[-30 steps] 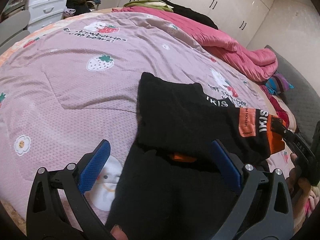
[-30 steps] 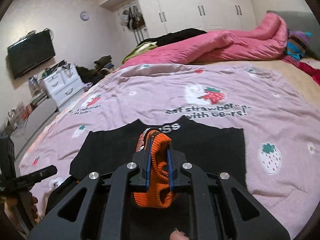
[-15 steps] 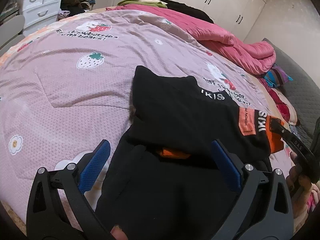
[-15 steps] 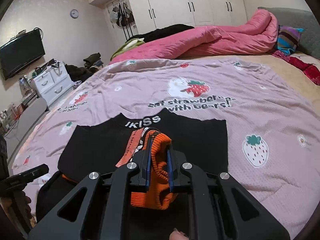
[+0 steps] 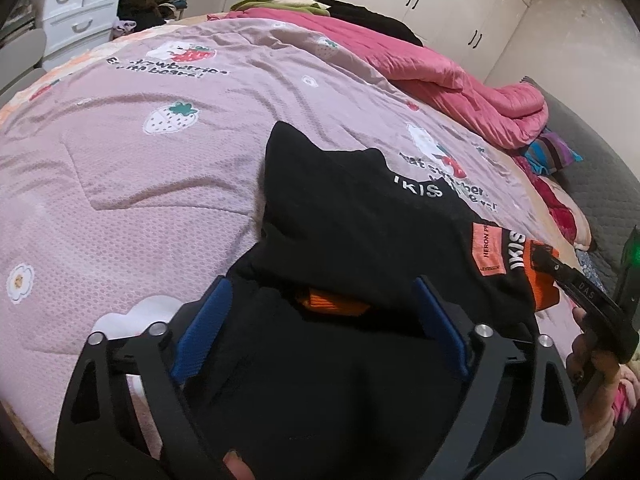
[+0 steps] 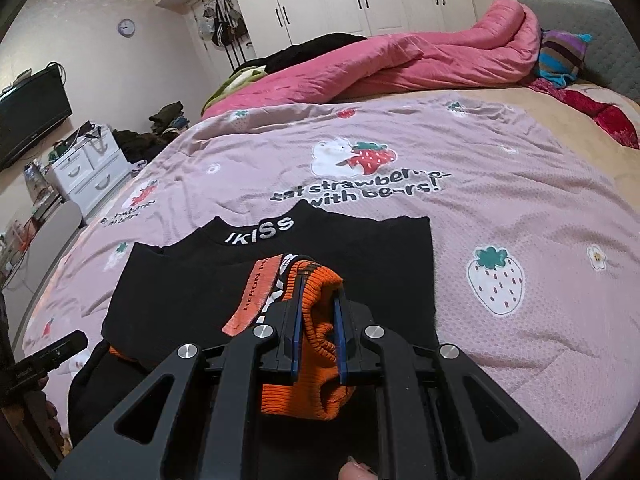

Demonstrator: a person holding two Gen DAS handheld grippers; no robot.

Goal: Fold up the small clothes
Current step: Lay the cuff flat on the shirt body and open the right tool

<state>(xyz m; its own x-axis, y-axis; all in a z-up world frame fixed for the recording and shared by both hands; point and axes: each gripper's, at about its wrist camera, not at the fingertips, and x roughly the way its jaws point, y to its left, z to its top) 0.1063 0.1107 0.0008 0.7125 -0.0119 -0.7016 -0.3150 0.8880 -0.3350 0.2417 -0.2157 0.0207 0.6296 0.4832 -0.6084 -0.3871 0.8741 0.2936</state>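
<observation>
A small black sweater (image 5: 352,220) with white "IKISS" lettering and orange cuffs lies on the pink strawberry bedspread (image 5: 140,168). It also shows in the right wrist view (image 6: 240,276). My left gripper (image 5: 320,320) is open, its blue pads spread over the sweater's lower part, holding nothing. My right gripper (image 6: 318,320) is shut on the orange cuff (image 6: 316,344) of a sleeve that is drawn across the sweater's body. The right gripper shows at the right edge of the left wrist view (image 5: 576,284).
A rumpled pink duvet (image 6: 380,64) and dark clothes lie along the bed's far side. A striped pillow (image 6: 560,56) rests by the grey headboard. A white drawer unit (image 6: 88,172) and a TV (image 6: 28,116) stand to the left beyond the bed.
My right gripper has carried the orange cuff further over the sweater's body. My left gripper has moved forward over the sweater's lower part, still open.
</observation>
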